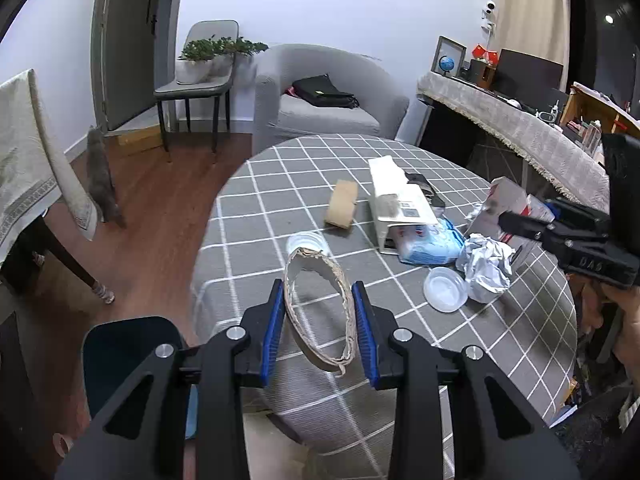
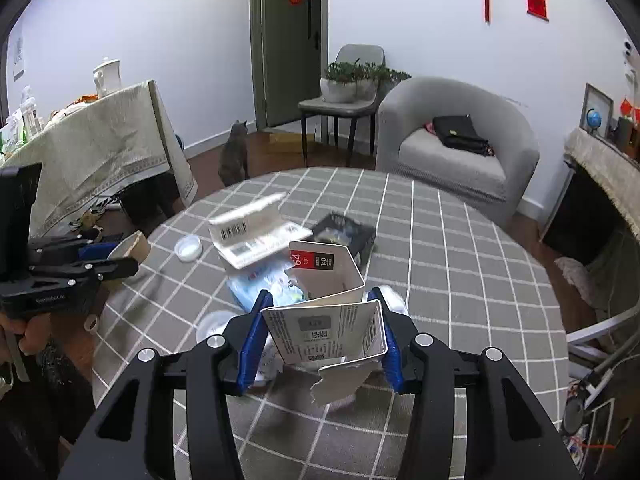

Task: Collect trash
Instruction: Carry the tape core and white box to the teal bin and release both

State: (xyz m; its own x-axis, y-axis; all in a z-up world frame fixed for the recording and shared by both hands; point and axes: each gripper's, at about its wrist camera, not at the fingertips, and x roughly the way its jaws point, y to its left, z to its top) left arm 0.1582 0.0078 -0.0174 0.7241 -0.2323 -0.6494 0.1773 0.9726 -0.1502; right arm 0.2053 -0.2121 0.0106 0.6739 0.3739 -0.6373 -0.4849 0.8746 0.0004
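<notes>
1. On the round table [image 1: 280,184], under its grey checked cloth, the trash lies scattered near the middle.
2. Largest is the open white carton [image 1: 396,204], lying on its side; whether anything is inside it cannot be made out.
3. Beside it lie a blue-and-white plastic packet [image 1: 430,246], a crumpled foil ball [image 1: 486,268], a clear plastic lid [image 1: 445,290] and a brown cardboard piece [image 1: 342,204].
4. Only the right wrist view shows a black tray [image 2: 346,234] behind the carton; its contents are blurred.
5. Only the left wrist view shows a dark bin [image 1: 128,360] below the table edge, with its inside hidden.
6. The left gripper [image 1: 320,332] holds a spent tape ring [image 1: 320,312], its blue fingers closed partway against the ring's two sides, above the table's near edge.
7. The right gripper [image 2: 322,336] pinches a torn white card package [image 2: 326,320] between its pads, lifted above the packet; the package's lower edge is ragged.
8. A grey cat [image 2: 234,156] sits on the floor by the door.
</notes>
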